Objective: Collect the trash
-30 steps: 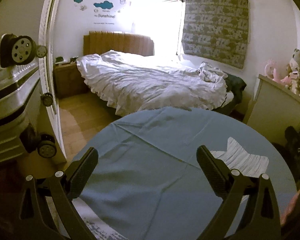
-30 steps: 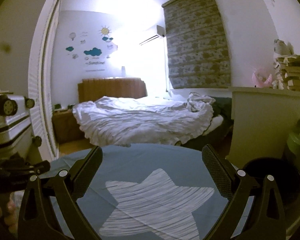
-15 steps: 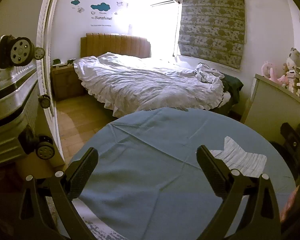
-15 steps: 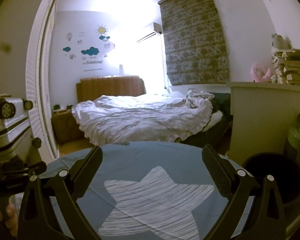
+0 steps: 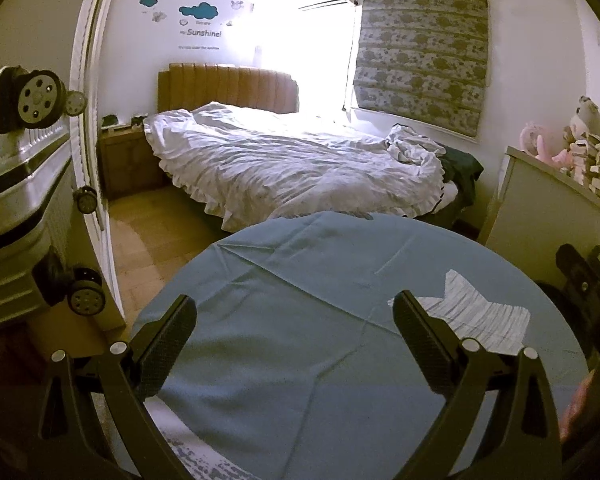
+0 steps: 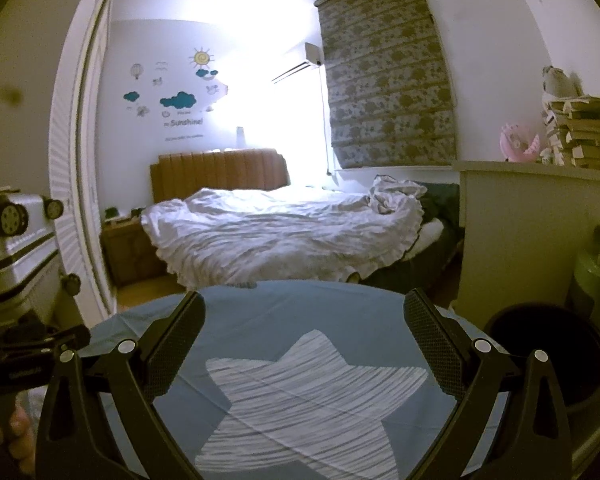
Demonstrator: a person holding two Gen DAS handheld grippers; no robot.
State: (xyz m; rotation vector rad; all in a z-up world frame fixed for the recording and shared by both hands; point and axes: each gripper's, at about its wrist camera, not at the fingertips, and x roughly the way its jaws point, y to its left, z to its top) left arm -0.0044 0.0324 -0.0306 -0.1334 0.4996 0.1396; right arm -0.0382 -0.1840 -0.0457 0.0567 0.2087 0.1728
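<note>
My left gripper [image 5: 296, 316] is open and empty above a round table with a blue cloth [image 5: 300, 280]. My right gripper [image 6: 304, 312] is open and empty above the same cloth [image 6: 300, 308], over its white star print [image 6: 300, 400]. A dark round bin [image 6: 548, 352] stands on the floor to the right of the table. No trash shows on the cloth in either view. The right gripper's body [image 5: 588, 288] shows at the right edge of the left wrist view, and the left gripper's body [image 6: 24, 348] at the left edge of the right wrist view.
A bed with white bedding [image 5: 292, 160] lies beyond the table. A silver suitcase [image 5: 16, 184] stands at the left by a white louvred door [image 6: 68, 184]. A pale cabinet [image 6: 520, 232] with stacked books and plush toys is at the right, a green container [image 6: 596, 280] beside it.
Both views have tilted slightly downward, showing a little more of the cloth and the bin. Both grippers stay open and empty.
</note>
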